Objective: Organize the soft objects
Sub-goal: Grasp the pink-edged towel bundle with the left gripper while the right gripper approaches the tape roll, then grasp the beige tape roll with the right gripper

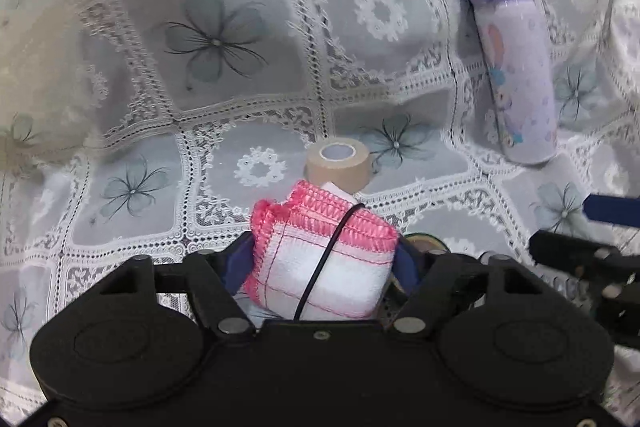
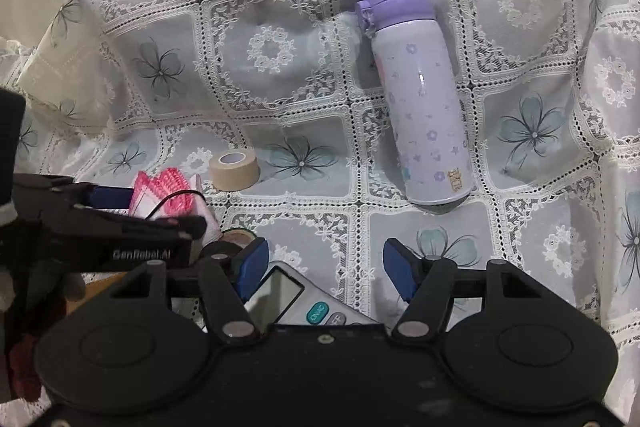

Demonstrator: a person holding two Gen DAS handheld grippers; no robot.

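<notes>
Gripping a folded pink-edged cloth [image 1: 320,259], the left gripper [image 1: 324,263] presses its pads on both sides. The right gripper [image 2: 322,267] stands part open, pads clear of the calculator [image 2: 296,299] beneath, on the lace tablecloth [image 2: 280,87].

Two downward wrist views, shared tablecloth [image 1: 224,7]

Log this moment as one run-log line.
left claw: shut on pink-edged cloth | right claw: open, over calculator | tape roll, purple bottle: on tablecloth
</notes>
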